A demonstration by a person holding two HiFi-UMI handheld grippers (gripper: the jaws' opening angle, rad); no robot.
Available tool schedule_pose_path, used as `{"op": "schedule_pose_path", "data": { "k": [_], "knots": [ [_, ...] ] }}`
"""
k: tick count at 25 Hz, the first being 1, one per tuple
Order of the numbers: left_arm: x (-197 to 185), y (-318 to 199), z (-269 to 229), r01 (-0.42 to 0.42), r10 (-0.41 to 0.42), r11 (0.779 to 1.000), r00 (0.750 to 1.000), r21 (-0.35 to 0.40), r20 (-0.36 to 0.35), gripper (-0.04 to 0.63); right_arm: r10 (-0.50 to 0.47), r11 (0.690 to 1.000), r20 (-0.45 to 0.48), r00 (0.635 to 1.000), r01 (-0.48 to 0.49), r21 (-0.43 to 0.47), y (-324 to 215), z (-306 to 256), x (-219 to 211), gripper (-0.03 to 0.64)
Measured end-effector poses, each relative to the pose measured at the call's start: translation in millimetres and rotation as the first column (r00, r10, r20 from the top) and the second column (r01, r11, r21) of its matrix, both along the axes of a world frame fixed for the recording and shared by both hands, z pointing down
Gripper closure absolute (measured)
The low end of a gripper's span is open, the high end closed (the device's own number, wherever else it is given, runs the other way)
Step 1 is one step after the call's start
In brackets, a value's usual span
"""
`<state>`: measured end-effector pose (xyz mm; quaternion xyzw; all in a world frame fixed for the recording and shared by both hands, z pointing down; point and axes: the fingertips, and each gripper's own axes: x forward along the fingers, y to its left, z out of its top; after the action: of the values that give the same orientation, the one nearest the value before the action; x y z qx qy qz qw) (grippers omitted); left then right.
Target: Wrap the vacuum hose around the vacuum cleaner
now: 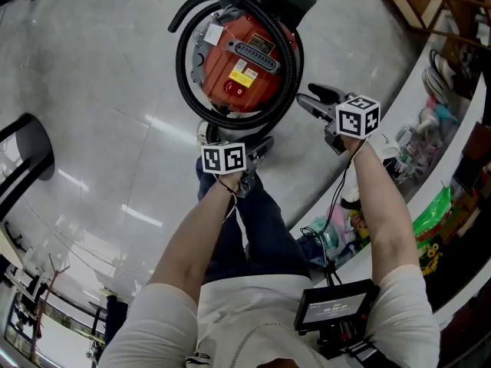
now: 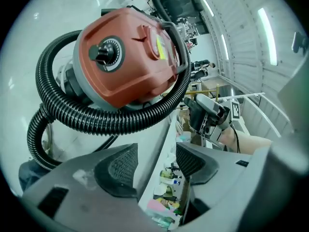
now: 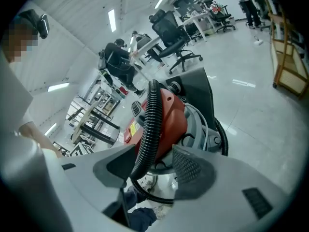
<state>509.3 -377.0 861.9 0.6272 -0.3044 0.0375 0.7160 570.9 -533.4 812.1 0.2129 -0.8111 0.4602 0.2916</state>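
Observation:
A red vacuum cleaner (image 1: 242,60) stands on the grey floor in front of me, with its black ribbed hose (image 1: 184,75) looped around the body. My left gripper (image 1: 261,149) is at the loop's near side, open, with nothing between its pads (image 2: 118,166); the hose (image 2: 106,120) curves just above them. My right gripper (image 1: 307,100) is at the loop's right side, open. In the right gripper view the hose (image 3: 149,124) runs down through the gap between the wide-spread jaws of that gripper (image 3: 152,166), and neither pad presses on it. The vacuum cleaner (image 3: 171,112) fills the space behind.
A long white shelf (image 1: 430,129) crowded with small items runs along the right. A wooden rack (image 1: 437,6) stands at the far right. A black chair base (image 1: 23,152) is at the left. Office chairs (image 3: 174,37) and a seated person (image 3: 118,57) are farther off.

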Motion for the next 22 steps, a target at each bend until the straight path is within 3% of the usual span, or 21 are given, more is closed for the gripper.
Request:
{"op": "schedule_pose_path", "data": {
  "k": [5,10,16,22],
  "knots": [
    [-16,-1,-39,-0.042,0.038,0.998,0.997,0.056,0.071,0.351,0.063,0.998,-0.073,0.995,-0.062,0.02,30,-22,4,0.379],
    [-33,-19,-102,-0.068,0.042,0.985,0.986,0.162,0.162,0.356,0.074,0.993,-0.166,0.983,-0.057,0.104,50,-67,7,0.379],
    [-57,-16,-178,-0.106,0.022,0.959,0.952,0.262,0.306,0.419,0.092,0.986,-0.223,0.97,-0.058,0.157,72,-126,24,0.379],
    [-84,-7,-249,-0.132,-0.008,0.936,0.919,0.327,0.394,0.476,0.121,0.975,-0.207,0.971,-0.076,0.209,94,-194,18,0.38]
  ]
}}
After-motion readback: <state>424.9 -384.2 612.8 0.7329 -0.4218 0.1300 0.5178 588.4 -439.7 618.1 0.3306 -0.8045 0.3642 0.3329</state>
